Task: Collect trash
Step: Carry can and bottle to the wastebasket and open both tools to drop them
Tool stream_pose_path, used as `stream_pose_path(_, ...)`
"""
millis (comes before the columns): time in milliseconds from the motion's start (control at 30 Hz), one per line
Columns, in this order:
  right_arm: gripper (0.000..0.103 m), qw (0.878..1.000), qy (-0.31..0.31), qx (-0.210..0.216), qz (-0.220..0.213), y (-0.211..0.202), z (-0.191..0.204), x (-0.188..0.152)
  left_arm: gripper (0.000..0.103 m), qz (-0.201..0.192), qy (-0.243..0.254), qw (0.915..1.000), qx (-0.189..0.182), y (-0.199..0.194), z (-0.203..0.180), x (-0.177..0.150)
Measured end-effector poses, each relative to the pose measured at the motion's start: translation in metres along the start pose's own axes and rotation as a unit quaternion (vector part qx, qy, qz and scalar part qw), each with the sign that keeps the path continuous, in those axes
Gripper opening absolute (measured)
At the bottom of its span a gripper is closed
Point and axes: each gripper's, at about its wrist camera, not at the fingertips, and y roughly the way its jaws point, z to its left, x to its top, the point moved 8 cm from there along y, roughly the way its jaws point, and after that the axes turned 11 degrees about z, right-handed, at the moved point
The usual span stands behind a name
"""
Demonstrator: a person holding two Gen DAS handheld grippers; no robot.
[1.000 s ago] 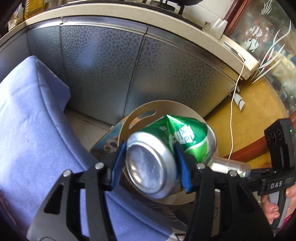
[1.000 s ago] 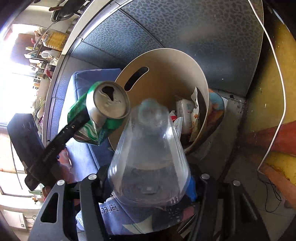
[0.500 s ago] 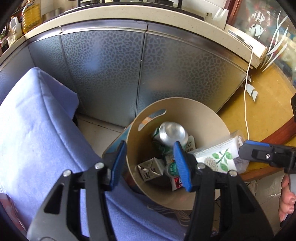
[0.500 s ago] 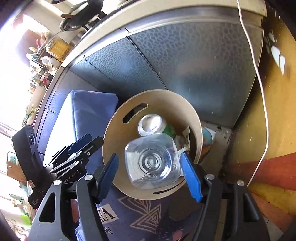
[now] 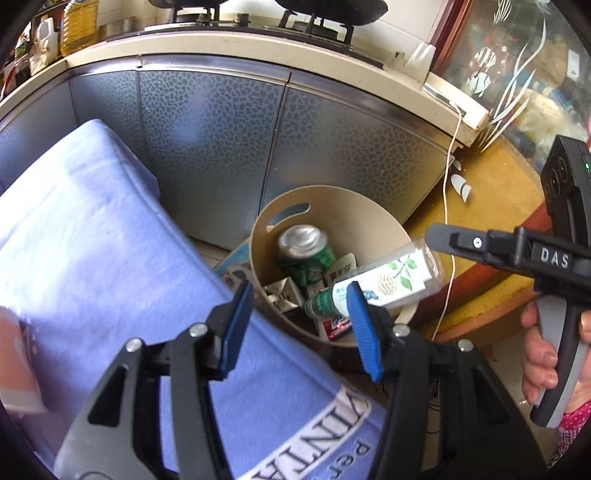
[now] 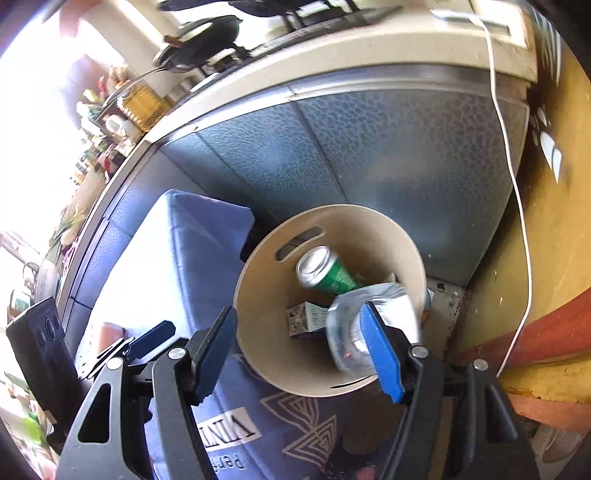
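Now, your view:
Left gripper (image 5: 299, 325): jaws spread, holding nothing.
Right gripper (image 6: 303, 350): jaws spread and empty.
Round beige bin (image 5: 373, 210): on the floor against the grey cabinet.
Green drink can (image 5: 306, 254): lying inside the bin.
Clear plastic bottle (image 5: 384, 280): tilted, neck down, across the bin's rim.

Home kitchen, likely: gas stove (image 5: 258, 16), oil bottle (image 5: 79, 26), cabinet doors (image 5: 207, 147).

Blue cushion (image 5: 92, 236) by grey cabinet (image 5: 221, 147); white cable (image 5: 448, 206).
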Motion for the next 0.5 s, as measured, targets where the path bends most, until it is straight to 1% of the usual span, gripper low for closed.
stream_pose_path(67, 0.069, 1.0, -0.011, -0.006, -0.013, -0.005, 0.01, -0.002, 0.05, -0.01, -0.003, 0.9999, 0.002, -0.013, 0.005, -0.011)
stream_pose_path(200, 0.069, 0.999, -0.026, -0.01, -0.044, -0.017, 0.03, -0.017, 0.05, -0.027, -0.003, 0.9996, -0.001, -0.036, 0.012, -0.032)
stream_pose_path(300, 0.069, 0.997, -0.029, -0.022, -0.064, -0.021, 0.038, -0.033, 0.05, -0.038, 0.007, 0.9992, 0.004, -0.053, 0.017, -0.048)
stream_pose_path(400, 0.069, 0.996, -0.03, -0.023, -0.079, -0.022, 0.05, -0.053, 0.05, -0.052, 0.008, 0.9986, 0.01, -0.072, 0.027, -0.066)
stream_pose_path(500, 0.069, 0.993, -0.043, -0.03, -0.105, -0.023, 0.068, -0.073, 0.05, -0.063, 0.006, 0.9978, 0.019, -0.091, 0.041, -0.089)
